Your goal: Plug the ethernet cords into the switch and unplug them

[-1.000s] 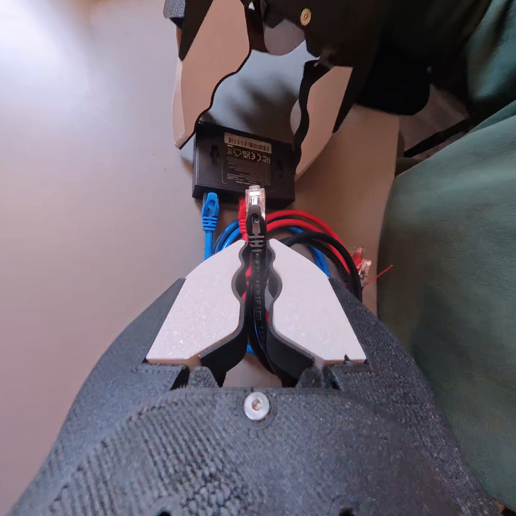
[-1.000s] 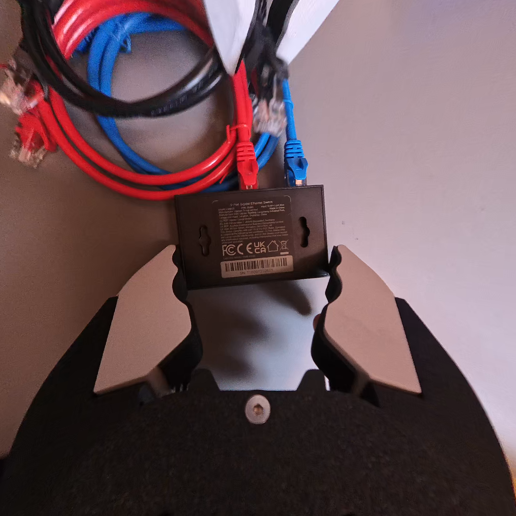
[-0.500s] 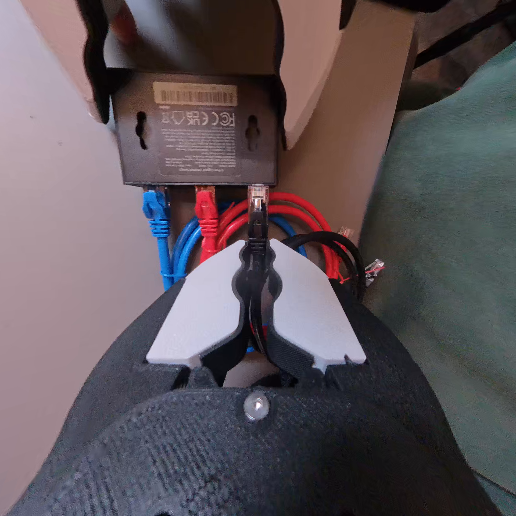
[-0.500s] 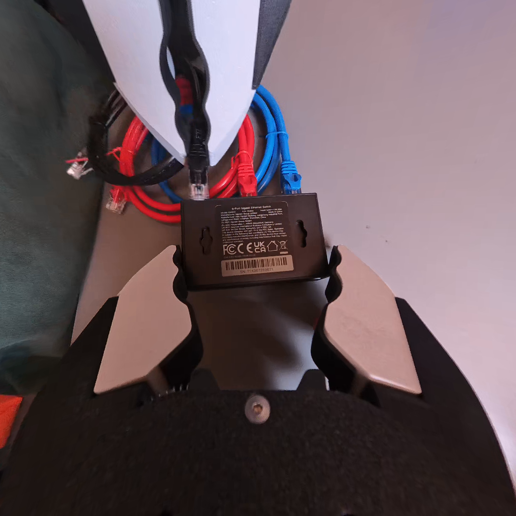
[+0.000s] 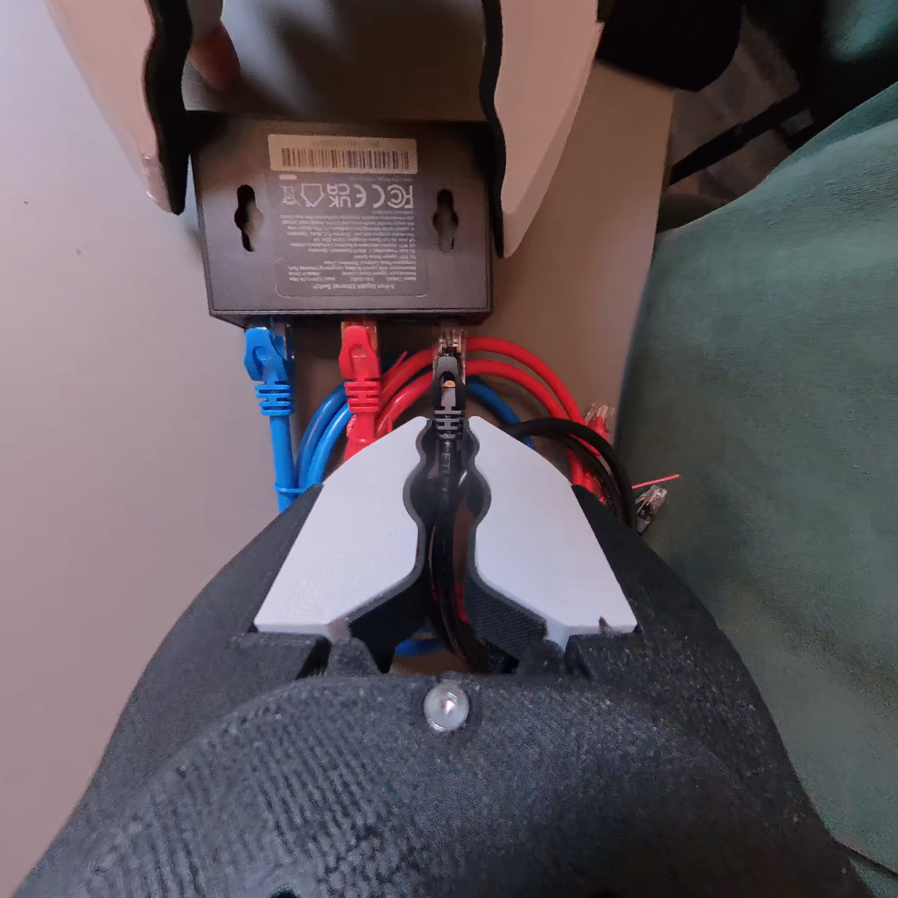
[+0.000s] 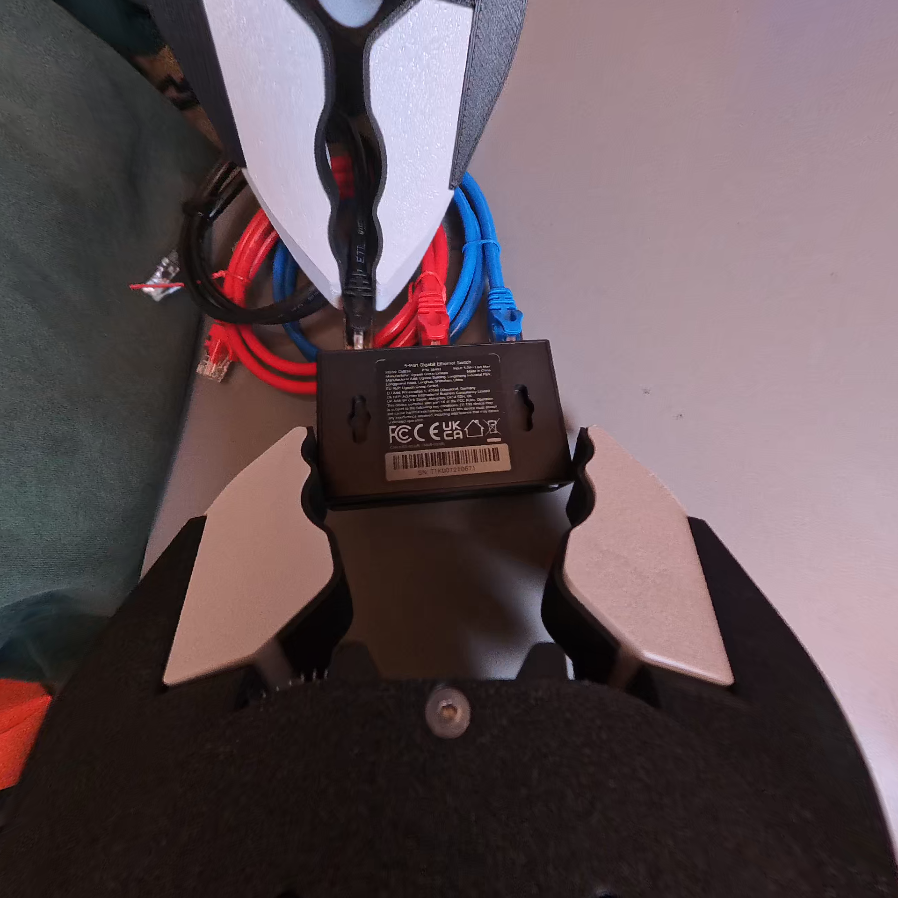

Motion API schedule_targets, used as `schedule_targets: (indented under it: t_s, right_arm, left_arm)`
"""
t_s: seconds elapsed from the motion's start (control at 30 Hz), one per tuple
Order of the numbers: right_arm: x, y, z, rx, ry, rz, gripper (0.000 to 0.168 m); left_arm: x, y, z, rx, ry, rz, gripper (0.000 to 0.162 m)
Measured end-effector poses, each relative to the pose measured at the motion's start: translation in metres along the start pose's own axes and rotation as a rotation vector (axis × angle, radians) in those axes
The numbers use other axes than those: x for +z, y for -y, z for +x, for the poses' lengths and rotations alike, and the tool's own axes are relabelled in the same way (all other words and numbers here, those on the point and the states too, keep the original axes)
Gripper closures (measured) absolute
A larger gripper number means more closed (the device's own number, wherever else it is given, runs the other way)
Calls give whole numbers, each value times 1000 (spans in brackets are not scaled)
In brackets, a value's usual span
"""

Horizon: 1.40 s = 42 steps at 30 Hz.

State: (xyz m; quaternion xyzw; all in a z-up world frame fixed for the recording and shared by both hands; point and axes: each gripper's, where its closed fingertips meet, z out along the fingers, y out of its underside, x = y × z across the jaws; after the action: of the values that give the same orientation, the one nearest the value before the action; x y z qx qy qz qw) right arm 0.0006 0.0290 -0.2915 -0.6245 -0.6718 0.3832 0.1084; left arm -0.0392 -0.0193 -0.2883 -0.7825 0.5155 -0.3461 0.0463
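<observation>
**Pale tabletop beside dark green upholstery**

A smooth, pale tabletop with a matte finish takes up the left of the left wrist view and the right of the right wrist view. Soft light falls across it, giving a faint pinkish-lilac cast toward the far right in the right wrist view, and a few tiny dark specks mark its surface. Along one edge of the tabletop lies dark green fabric, with a soft, velvety look; it fills the right side of the left wrist view and the left side of the right wrist view. A small orange patch shows at the near left edge.
</observation>
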Motion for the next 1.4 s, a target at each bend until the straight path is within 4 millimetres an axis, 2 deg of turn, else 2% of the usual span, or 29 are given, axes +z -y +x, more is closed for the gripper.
schedule_targets:
  t_s: [0.03,0.4,0.6,0.67,0.8,0.93,1.0,1.1,1.2,1.3,1.4]
  right_arm:
    - [0,0,0,-6,-6,-4,69]
    - [2,0,-1,-10,-13,5,69]
    - [3,6,-3,29,-19,60,69]
    - [6,4,-3,-14,-56,36,68]
    - [4,8,1,-182,-235,38,73]
    - [1,0,4,-546,-565,-78,78]
    - [-4,5,-3,-704,-693,-74,87]
    - [0,4,-7,-938,-850,-115,113]
    - [4,11,4,-1097,-999,-157,125]
    - [10,21,17,-1198,-1034,-215,138]
    - [11,30,29,-1273,-1050,-222,140]
  left_arm:
    - [-1,0,0,-6,-5,25,151]
    - [-2,4,0,12,-16,172,151]
    - [-6,5,2,-35,-135,306,151]
    - [-5,3,2,-44,-151,313,151]
    - [-5,3,2,-37,-140,316,152]
    - [-6,4,3,-42,-147,325,151]
    - [-6,4,2,-51,-152,327,151]
    - [-6,4,3,-54,-162,323,152]
    - [-5,3,5,-61,-184,315,151]
    - [-4,2,6,-58,-188,313,151]
    - [-9,3,5,-59,-180,327,151]
